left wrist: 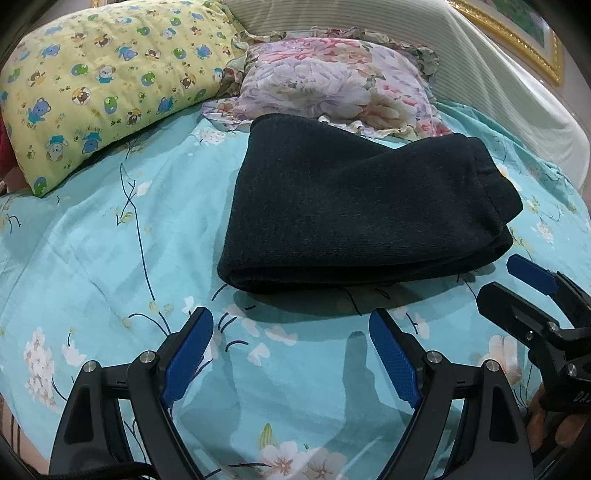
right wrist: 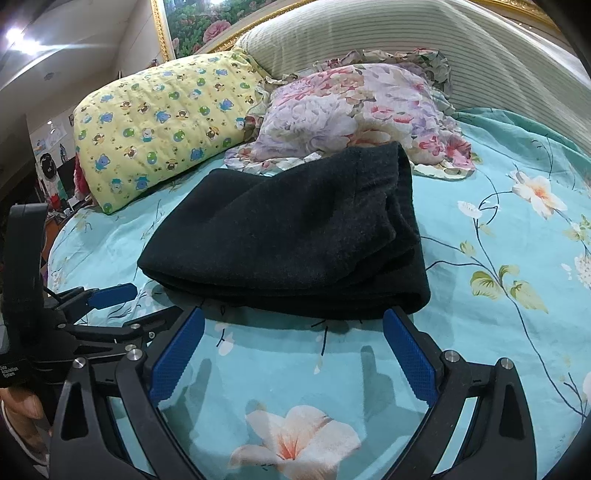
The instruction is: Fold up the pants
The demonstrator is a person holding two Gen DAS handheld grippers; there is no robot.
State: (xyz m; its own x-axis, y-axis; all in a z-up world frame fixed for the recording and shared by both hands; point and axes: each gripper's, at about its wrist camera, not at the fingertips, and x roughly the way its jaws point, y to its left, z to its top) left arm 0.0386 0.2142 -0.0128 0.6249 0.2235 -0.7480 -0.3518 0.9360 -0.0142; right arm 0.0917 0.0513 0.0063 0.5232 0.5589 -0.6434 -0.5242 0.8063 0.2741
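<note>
Black pants [left wrist: 354, 206] lie folded into a thick rectangular stack on the turquoise floral bedsheet [left wrist: 110, 258]; the same pants [right wrist: 288, 240] fill the middle of the right wrist view. My left gripper [left wrist: 291, 325] hovers open just short of the stack's near fold, nothing between its blue pads. My right gripper [right wrist: 293, 325] is open too, its tips at the near edge of the stack, empty. Each gripper shows in the other's view: the right one [left wrist: 532, 280] at the far right, the left one [right wrist: 114, 295] at the far left.
A yellow bear-print pillow [left wrist: 110, 85] and a flowered ruffled pillow [left wrist: 332, 85] lie behind the pants, the latter touching them. A striped padded headboard [right wrist: 406, 40] and a gilt-framed picture [right wrist: 192, 26] stand beyond. A hand [right wrist: 22, 406] holds the left gripper.
</note>
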